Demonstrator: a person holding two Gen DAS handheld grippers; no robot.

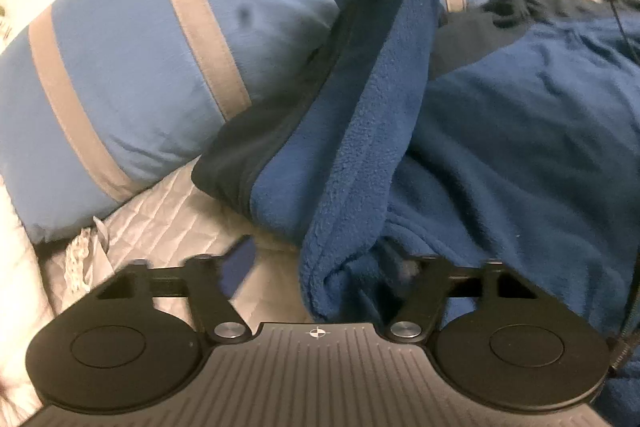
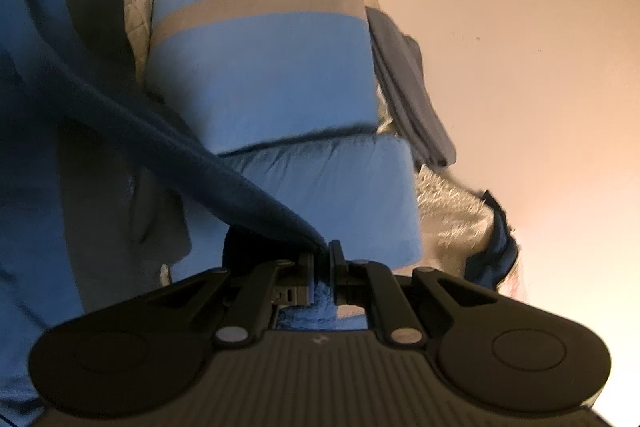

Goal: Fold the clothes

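Quilted grey bedcover spans scene. Two light-blue pillows with grey stripes lie far left on it. Blue fleece garment heaped right of pillows, one sleeve lifted taut. Right gripper jaws clamped narrow on fleece edge. Left gripper jaws spread wide, fleece fold between, ungripped.

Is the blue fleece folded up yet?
Not yet. The fleece lies rumpled on the bed, and one strip is pulled up taut, pinched in the right gripper. The left gripper is open.
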